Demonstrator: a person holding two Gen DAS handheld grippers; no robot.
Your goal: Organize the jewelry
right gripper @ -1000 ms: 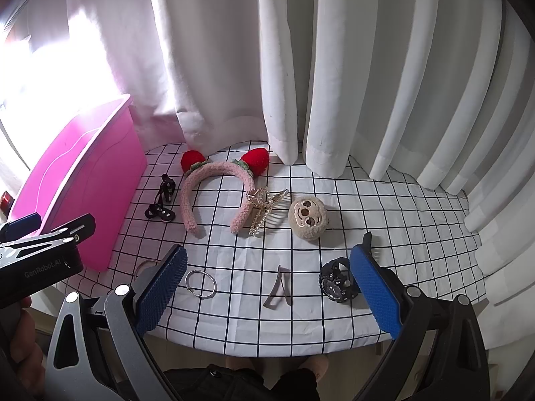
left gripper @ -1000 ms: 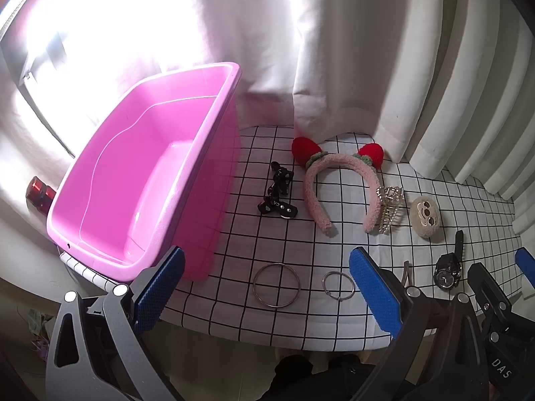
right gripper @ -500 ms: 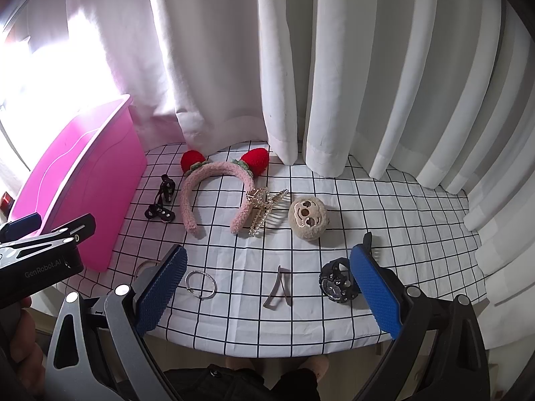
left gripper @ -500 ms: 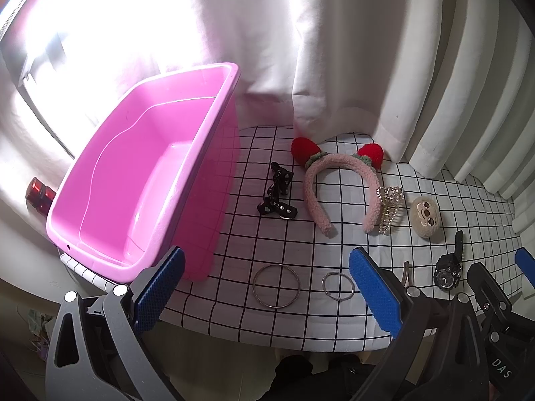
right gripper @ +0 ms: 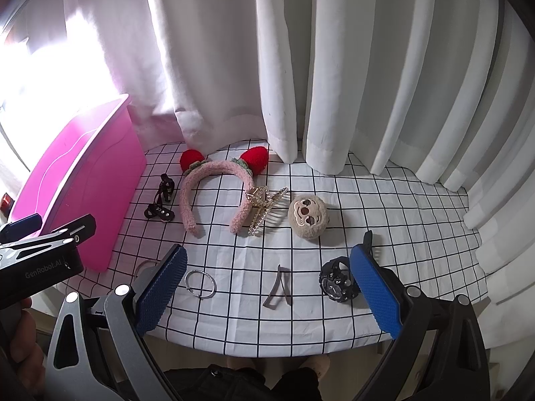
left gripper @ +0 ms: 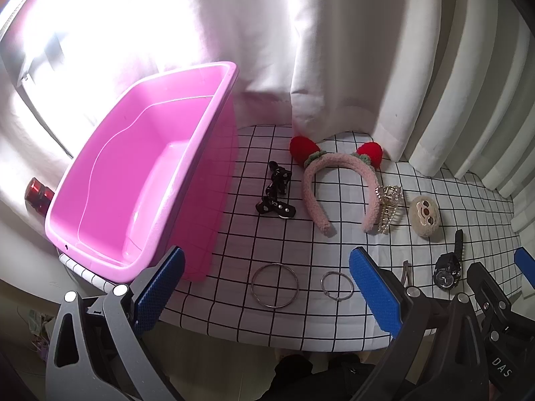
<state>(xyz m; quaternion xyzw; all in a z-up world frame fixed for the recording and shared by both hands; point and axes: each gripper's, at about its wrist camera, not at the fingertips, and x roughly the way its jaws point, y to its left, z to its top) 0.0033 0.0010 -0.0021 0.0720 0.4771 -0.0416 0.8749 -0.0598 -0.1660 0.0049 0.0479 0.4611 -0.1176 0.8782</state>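
A pink bin (left gripper: pixel 140 180) stands empty at the table's left. On the checked cloth lie a pink headband with red ears (left gripper: pixel 337 183), a black strap piece (left gripper: pixel 276 197), a gold claw clip (left gripper: pixel 388 207), a plush face (left gripper: pixel 425 215), a black watch (right gripper: pixel 336 282), a grey clip (right gripper: pixel 279 287), a large ring (left gripper: pixel 275 285) and a small ring (left gripper: pixel 337 285). My left gripper (left gripper: pixel 265 292) is open and empty above the front edge, over the rings. My right gripper (right gripper: pixel 267 287) is open and empty above the grey clip.
White curtains (right gripper: pixel 334 67) hang close behind the table. A red object (left gripper: pixel 36 193) lies left of the bin. The cloth's front edge (right gripper: pixel 267 347) is just under the fingers. The left gripper's body shows in the right wrist view (right gripper: pixel 43 254).
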